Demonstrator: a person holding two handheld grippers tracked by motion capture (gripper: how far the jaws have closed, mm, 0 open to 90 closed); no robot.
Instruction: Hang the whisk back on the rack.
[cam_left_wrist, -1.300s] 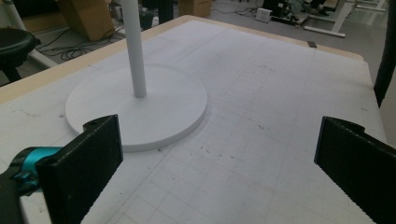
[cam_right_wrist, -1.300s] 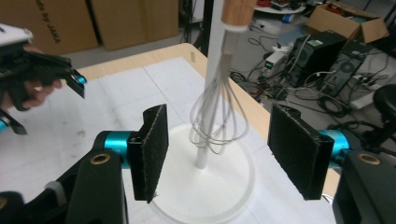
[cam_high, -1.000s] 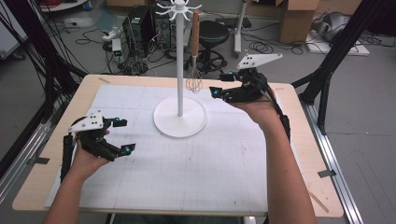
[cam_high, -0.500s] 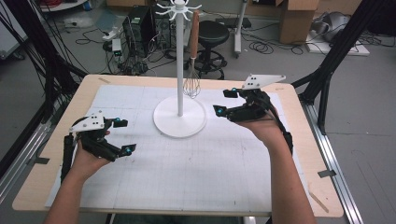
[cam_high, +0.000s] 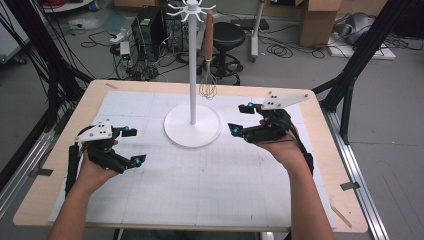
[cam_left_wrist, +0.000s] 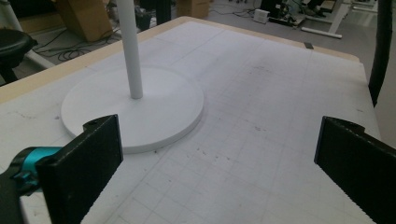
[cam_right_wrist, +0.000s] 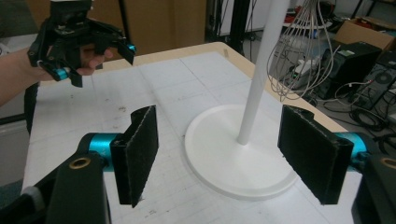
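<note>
A white stand with a round base and a tall pole rises at the middle back of the gridded mat. From one of its top hooks hangs a whisk, wooden handle up and wire head down. My right gripper hovers right of the base, below and right of the whisk. It is open, its jaws have just been opening further, and nothing is between them. In the right gripper view the whisk's wires hang beside the pole. My left gripper is open and empty at the left, with the stand's base ahead of it.
A white gridded mat covers most of the wooden table. Past the far edge are a black stool, computer boxes, cables and cardboard boxes on the floor. Black frame posts stand at both sides.
My right gripper has drawn back from the whisk, moving down and right toward the near side. The whisk now hangs free on the stand. My left gripper has stayed put.
</note>
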